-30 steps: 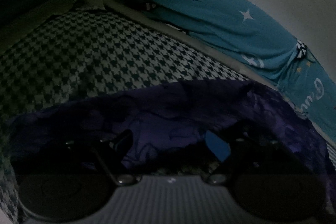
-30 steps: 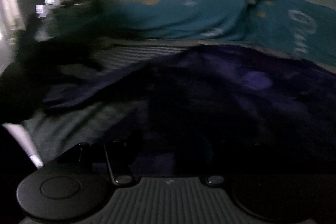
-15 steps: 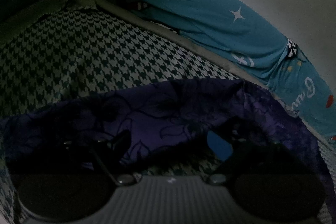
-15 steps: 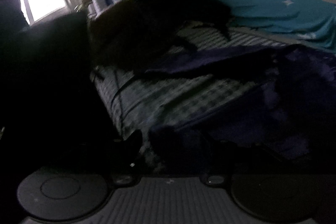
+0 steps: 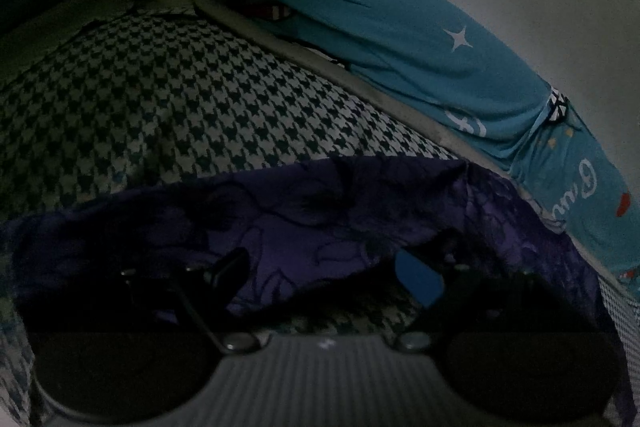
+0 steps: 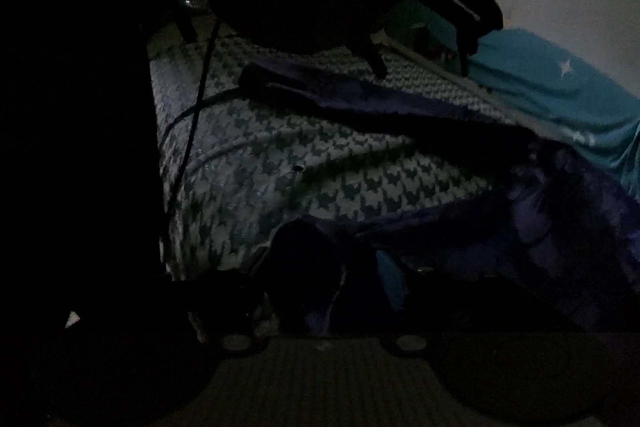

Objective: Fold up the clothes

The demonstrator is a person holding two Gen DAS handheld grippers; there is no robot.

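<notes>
Since the earlier frames the right wrist view has swung round: a second ago it faced the teal blanket and the wall, and now it looks across the houndstooth bedcover [image 6: 360, 171] toward a dark mass at twelve o'clock. The left wrist view has hardly shifted.

In the left wrist view the purple floral garment [image 5: 320, 215] lies spread over the houndstooth cover, filling the band from nine to three o'clock just above the left gripper [image 5: 324, 279]. Its fingers stand wide apart, the dark one at seven o'clock and the blue-padded one [image 5: 418, 281] at five o'clock. The garment's near hem runs between them, with bare houndstooth showing under it at six o'clock. The pads do not press the cloth. The teal blanket [image 5: 440, 67], printed with a white star, lies along the wall from twelve to three o'clock.

In the right wrist view the right gripper [image 6: 344, 275] sits at six o'clock, very dark. Its jaws are closing, and a fold of the purple garment [image 6: 540, 227] lies between them, running off toward three o'clock. I cannot tell whether the pads press it yet. A long dark strip of the same cloth [image 6: 360, 95] crosses the cover toward eleven o'clock. A thin cable [image 6: 200, 99] hangs at ten o'clock.
</notes>
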